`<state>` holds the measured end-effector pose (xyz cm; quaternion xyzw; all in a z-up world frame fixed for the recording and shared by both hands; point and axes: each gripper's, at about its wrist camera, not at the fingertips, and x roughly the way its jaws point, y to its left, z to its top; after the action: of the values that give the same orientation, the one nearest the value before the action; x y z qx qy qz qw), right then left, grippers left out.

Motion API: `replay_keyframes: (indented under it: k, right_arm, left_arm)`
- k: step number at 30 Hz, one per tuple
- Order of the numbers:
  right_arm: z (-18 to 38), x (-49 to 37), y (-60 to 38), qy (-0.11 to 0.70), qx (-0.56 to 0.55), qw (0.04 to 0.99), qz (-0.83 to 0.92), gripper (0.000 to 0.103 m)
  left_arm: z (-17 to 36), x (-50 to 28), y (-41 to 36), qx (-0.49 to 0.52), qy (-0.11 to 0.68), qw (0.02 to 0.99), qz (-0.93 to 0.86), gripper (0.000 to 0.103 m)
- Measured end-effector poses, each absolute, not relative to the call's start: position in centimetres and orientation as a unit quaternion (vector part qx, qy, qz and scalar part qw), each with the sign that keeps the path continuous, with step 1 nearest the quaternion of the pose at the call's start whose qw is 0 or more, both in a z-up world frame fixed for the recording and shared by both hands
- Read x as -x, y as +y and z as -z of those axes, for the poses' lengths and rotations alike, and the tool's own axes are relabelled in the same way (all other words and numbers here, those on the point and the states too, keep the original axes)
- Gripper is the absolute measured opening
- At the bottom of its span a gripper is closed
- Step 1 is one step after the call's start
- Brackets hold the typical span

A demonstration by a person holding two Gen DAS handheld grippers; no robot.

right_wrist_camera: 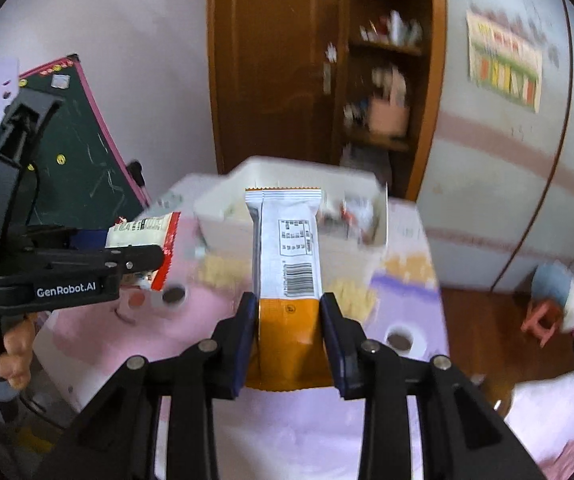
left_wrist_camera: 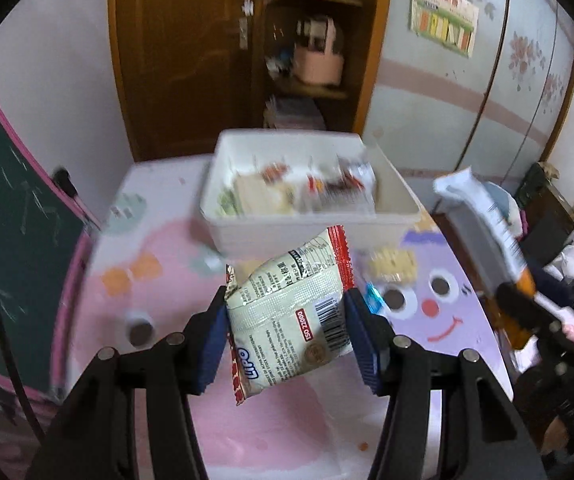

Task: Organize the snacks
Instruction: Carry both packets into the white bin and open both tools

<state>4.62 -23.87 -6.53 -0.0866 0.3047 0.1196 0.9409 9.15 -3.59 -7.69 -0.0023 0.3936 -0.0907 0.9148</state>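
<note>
- Snacks in hand, two at once: left tongs (left_wrist_camera: 287, 332) are clamped on a cream packet (left_wrist_camera: 291, 316) with red crimped ends, pads pressing on its two sides; right tongs (right_wrist_camera: 289, 338) are clamped on a white-and-orange bar (right_wrist_camera: 289, 280), gripped at the orange end.
- Cream packet: long axis runs diagonally, lower left to upper right in the left wrist view; its upper red end points toward the bin.
- Bar: long axis runs straight out along the tongs, white end forward, aimed at the bin.
- Key relation: white bin (left_wrist_camera: 315, 228) lies directly ahead of both tongs and below them, near wall facing the tongs, toward the far edge of the tabletop (left_wrist_camera: 159, 280). Both packets are held in the air above the tabletop, short of the bin's near rim.
- Nearer hand: judged about equal; the bar's tip overlaps the bin mouth in the right wrist view, so the right may arrive first.
- Bin already holds several packets (blurred); free room looks largest on its right side.
- In the way: nothing between tongs and bin, but the two tongs sit side by side, close, so they may crowd each other over the rim.
- Around: small yellowish snack (left_wrist_camera: 393, 266) on the tabletop just before the bin's near right corner; green chalkboard (left_wrist_camera: 11, 208) off the left edge.
</note>
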Motion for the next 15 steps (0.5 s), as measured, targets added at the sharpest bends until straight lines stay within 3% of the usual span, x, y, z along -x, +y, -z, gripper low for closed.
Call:
replay_keyframes:
  k: [15]
  right_arm:
    - [-6.6,-13.6,-20.4,0.169,0.114,0.972,-0.118,0.033]
  left_arm:
    - [-6.4,-16.7,-2.0,-0.057,0.280,0.957,0.057,0.055]
